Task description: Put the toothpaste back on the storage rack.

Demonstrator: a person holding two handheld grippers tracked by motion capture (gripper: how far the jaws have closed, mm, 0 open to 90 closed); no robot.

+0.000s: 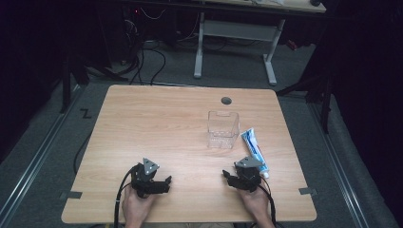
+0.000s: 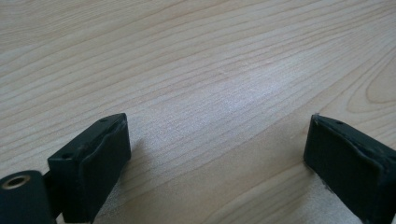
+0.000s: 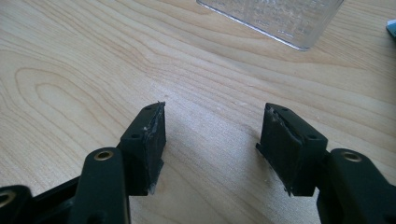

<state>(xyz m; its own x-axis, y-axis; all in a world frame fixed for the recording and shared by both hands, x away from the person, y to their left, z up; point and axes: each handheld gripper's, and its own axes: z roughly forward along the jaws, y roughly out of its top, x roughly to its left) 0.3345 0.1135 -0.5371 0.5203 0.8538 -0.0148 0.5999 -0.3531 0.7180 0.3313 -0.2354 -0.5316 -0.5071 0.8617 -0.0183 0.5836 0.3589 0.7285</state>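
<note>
A clear plastic container (image 1: pixel 222 129) stands upright and empty on the wooden table (image 1: pixel 157 123), right of centre. Just to its right lies a white and blue toothpaste tube (image 1: pixel 254 151), cap toward the front edge. My left gripper (image 1: pixel 153 179) rests near the front left, open, with bare wood between its jaws (image 2: pixel 217 126). My right gripper (image 1: pixel 240 178) rests near the front right, beside the tube's cap, open and holding nothing (image 3: pixel 215 112). In the right gripper view the container's base (image 3: pixel 275 18) sits ahead of the jaws, and a blue corner of the tube (image 3: pixel 391 25) peeks in at the right edge.
A round cable hole (image 1: pixel 226 100) sits near the table's far edge. Beyond the table stands a white-legged desk (image 1: pixel 235 31), with cables on the grey floor (image 1: pixel 142 61). Tape marks sit at the front corners (image 1: pixel 308 191).
</note>
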